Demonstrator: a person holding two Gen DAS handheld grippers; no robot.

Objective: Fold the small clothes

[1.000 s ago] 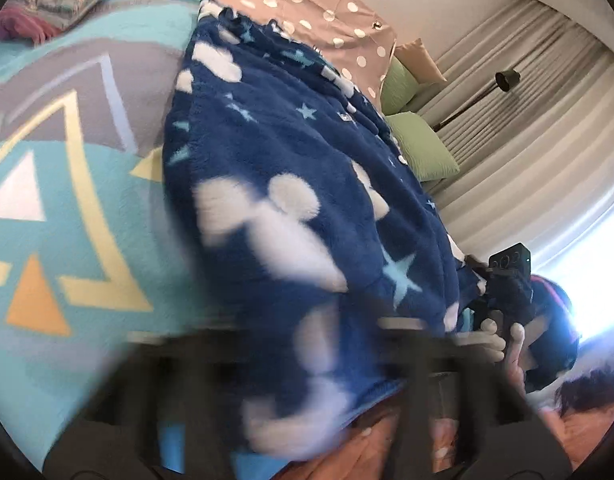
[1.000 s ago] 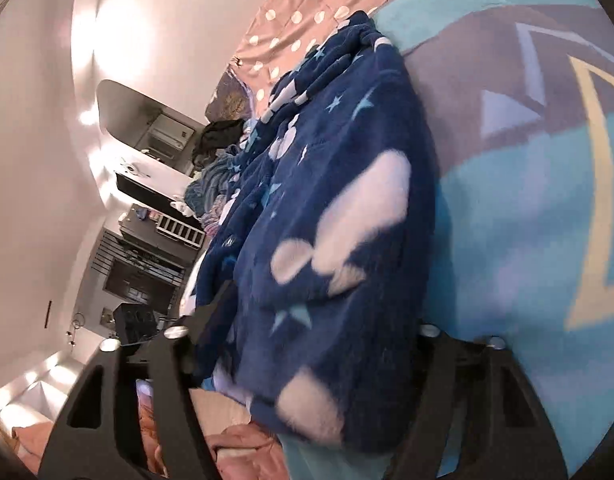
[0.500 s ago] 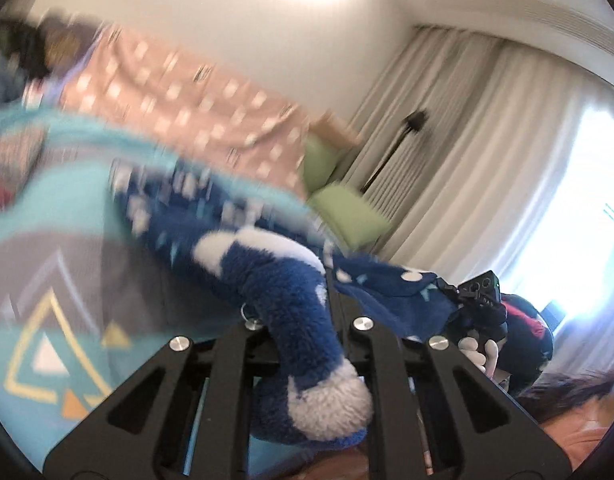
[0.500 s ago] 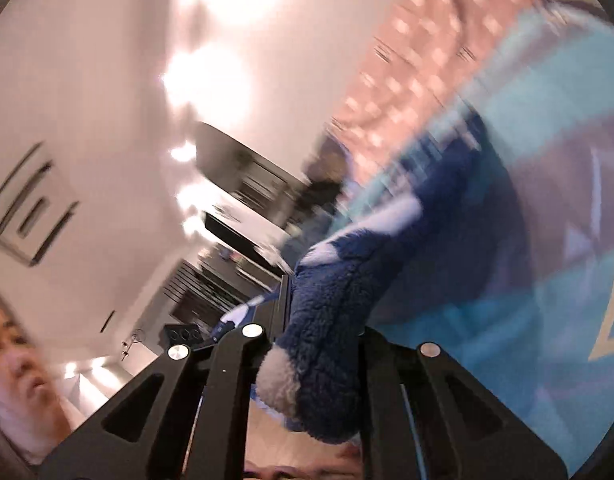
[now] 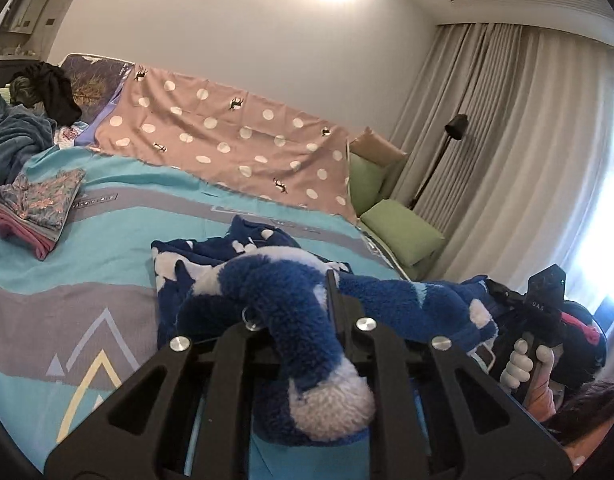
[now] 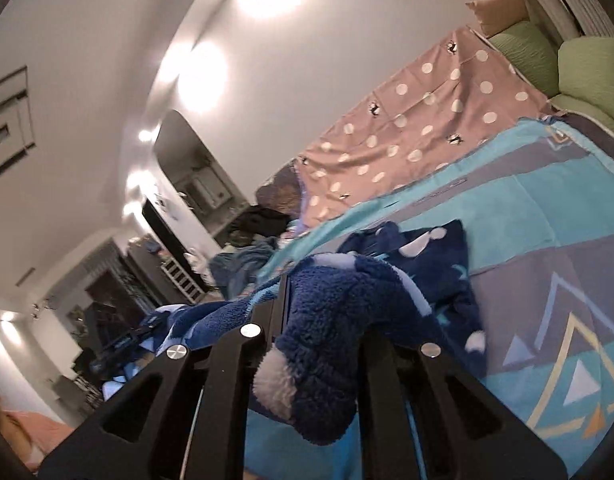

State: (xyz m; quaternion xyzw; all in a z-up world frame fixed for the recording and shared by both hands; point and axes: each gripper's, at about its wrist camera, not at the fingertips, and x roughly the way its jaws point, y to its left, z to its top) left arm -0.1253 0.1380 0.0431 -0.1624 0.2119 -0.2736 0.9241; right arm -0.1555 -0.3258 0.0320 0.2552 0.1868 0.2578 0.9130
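Bedspread [image 5: 87, 248] carries most of the blue fleece garment [image 5: 235, 256], spread ahead of both tools toward the dotted sheet [image 5: 227, 136]. I hold its near edge lifted, stretched side to side between my hands: left gripper [image 5: 303, 312] pinches one corner, right gripper [image 6: 327, 320] pinches the other. I judge the fold goes forward, away from me.
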